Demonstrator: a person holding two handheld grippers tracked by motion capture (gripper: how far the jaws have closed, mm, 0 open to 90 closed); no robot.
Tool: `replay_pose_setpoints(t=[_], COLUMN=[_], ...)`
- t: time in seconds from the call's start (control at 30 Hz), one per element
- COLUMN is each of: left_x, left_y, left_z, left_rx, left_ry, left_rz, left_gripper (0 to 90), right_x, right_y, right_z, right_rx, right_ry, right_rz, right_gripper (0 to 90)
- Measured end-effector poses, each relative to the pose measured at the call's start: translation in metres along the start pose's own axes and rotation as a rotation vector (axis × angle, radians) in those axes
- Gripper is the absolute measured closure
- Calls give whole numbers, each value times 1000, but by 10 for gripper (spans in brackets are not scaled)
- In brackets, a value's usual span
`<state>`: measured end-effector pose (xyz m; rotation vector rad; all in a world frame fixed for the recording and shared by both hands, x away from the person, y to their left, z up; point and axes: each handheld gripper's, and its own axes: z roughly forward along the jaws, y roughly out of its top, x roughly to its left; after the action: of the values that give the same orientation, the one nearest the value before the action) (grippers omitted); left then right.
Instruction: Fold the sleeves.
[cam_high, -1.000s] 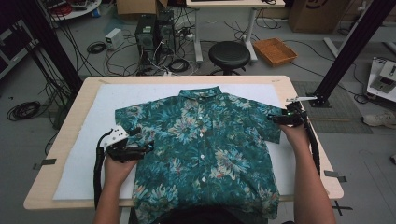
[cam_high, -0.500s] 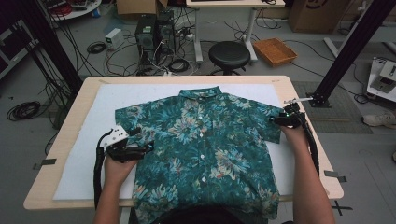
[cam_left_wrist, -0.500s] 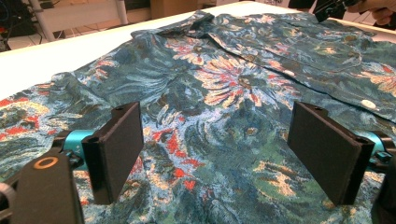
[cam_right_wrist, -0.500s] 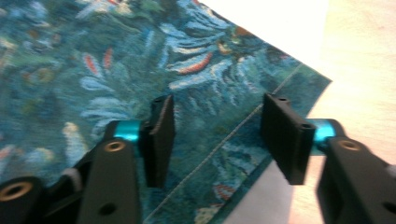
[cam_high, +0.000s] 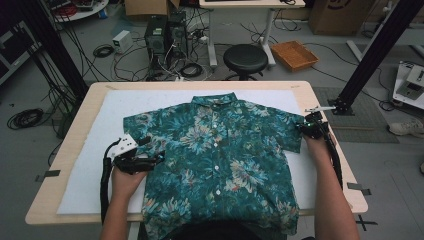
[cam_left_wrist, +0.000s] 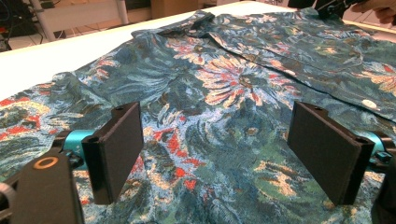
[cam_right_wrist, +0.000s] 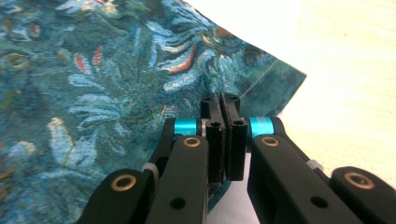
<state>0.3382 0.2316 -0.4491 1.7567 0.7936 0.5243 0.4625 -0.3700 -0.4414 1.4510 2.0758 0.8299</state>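
Shirt (cam_high: 220, 160) lies flat, collar away from the person, its long axis running front to back. Right gripper (cam_right_wrist: 223, 140) has just pinched shut on the right sleeve hem (cam_right_wrist: 261, 88); left gripper (cam_left_wrist: 224, 154) stands wide over the left side seam, cloth beneath unpinched.

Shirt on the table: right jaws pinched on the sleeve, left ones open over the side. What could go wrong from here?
1. The right gripper, whose jaws have just been closing, pinches the shirt only near the sleeve hem, so the thin bite may slip when pulled.
2. The left gripper is open, its pads flat over the cloth; closing there may bunch both layers.
3. The shirt's hem hangs off the table edge near the person, so a one-sided pull could drag it askew.
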Motion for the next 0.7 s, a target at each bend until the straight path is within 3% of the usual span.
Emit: replay_pose_setpoints(t=[0.37, 0.7], left_x=[0, 0], left_y=[0, 0], left_z=[0, 0], left_rx=[0, 1], left_ry=[-3, 0], left_rz=[-1, 0], left_gripper=[185, 185], right_x=[23, 70], right_y=[21, 39], right_z=[-27, -45], right_rx=[-95, -147], right_ry=[19, 81], right_rz=[-86, -205], right_gripper=[900, 900])
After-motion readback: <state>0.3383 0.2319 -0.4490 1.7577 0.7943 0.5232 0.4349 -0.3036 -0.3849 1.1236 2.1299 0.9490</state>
